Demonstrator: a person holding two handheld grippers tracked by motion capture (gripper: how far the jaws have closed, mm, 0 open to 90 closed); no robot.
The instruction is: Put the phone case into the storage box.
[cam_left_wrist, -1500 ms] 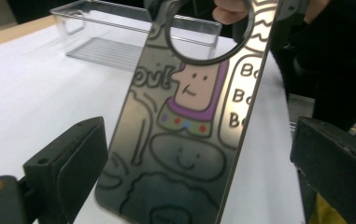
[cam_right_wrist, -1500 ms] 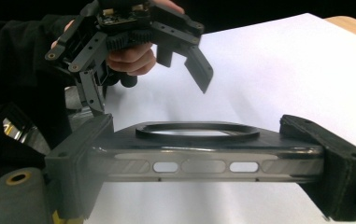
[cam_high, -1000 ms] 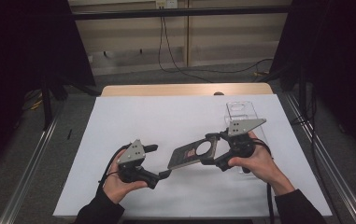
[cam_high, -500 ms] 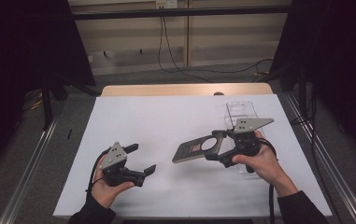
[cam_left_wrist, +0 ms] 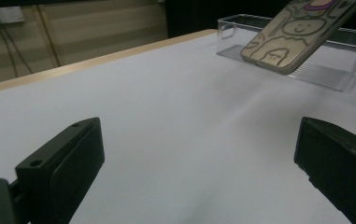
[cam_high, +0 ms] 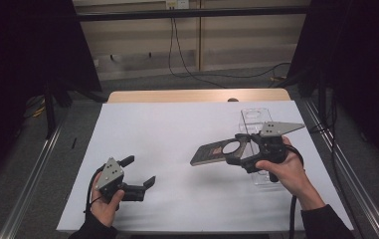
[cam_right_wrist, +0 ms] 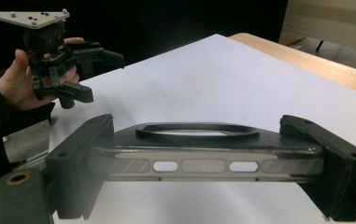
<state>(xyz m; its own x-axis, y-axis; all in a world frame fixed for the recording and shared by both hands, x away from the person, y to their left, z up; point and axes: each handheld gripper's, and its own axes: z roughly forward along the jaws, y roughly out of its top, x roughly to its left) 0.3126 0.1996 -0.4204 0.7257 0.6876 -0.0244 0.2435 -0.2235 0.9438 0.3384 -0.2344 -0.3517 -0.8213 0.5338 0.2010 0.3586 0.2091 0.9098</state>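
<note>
Phone case: clamped across its width by right gripper, held above table near right edge, long axis pointing toward left gripper, which waits empty, jaws spread, near front-left corner, well apart.

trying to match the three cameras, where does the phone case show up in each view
High view: the phone case is right of centre, held off the white table by the right gripper.
Left gripper view: top right corner, patterned face showing, in front of the clear tray.
Right gripper view: lower centre, seen edge-on, clamped between the two jaws.
Shared landmark: the table's wooden far edge.
</note>
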